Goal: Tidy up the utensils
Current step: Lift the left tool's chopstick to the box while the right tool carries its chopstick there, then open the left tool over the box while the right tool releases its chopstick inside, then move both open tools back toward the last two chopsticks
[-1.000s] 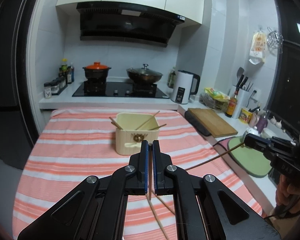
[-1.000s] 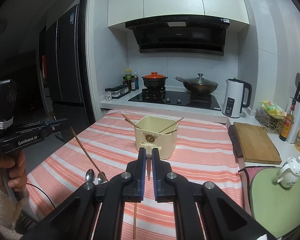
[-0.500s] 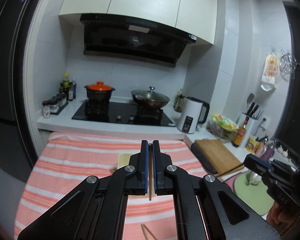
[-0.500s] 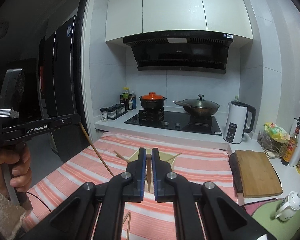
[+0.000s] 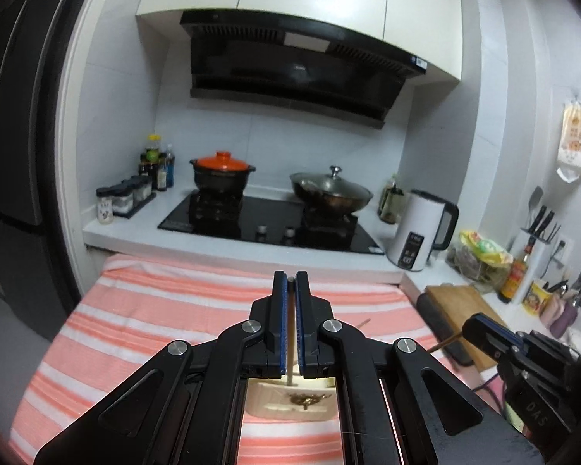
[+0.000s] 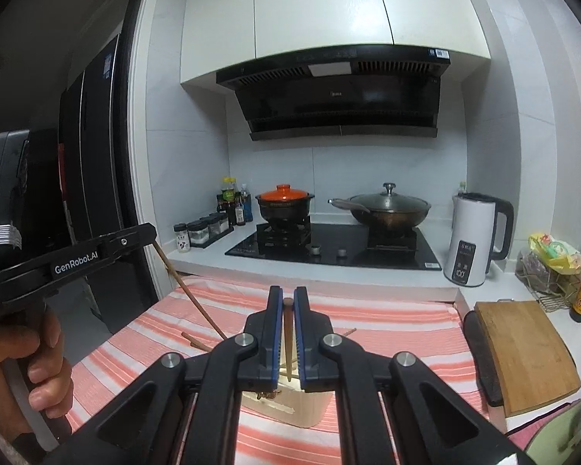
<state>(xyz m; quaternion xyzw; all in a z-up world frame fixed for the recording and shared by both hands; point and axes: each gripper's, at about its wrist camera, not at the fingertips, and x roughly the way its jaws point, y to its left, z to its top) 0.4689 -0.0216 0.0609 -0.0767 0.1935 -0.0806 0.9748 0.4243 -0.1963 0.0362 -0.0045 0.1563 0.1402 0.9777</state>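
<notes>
My left gripper (image 5: 290,277) is shut on a wooden chopstick (image 5: 290,364) that hangs down over the cream utensil holder (image 5: 290,403), mostly hidden under the jaws. My right gripper (image 6: 287,292) is shut on another wooden chopstick (image 6: 287,333), its lower end over the same holder (image 6: 290,407). In the right wrist view the left gripper (image 6: 97,255) holds its chopstick (image 6: 191,298) slanting down toward the holder. Other chopsticks (image 6: 191,339) stick out of the holder. In the left wrist view the right gripper (image 5: 484,333) shows at the right.
The holder stands on a table with a pink-and-white striped cloth (image 6: 387,321). A wooden cutting board (image 6: 523,348) lies at the right. A hob with an orange-lidded pot (image 6: 284,203) and a wok (image 6: 387,209), a white kettle (image 6: 472,244) and a fridge (image 6: 85,193) stand behind.
Both grippers have risen and moved forward over the holder, each still holding its chopstick. The holder has dropped under the jaws in both views; the table's loose spoons and chopsticks have left view.
</notes>
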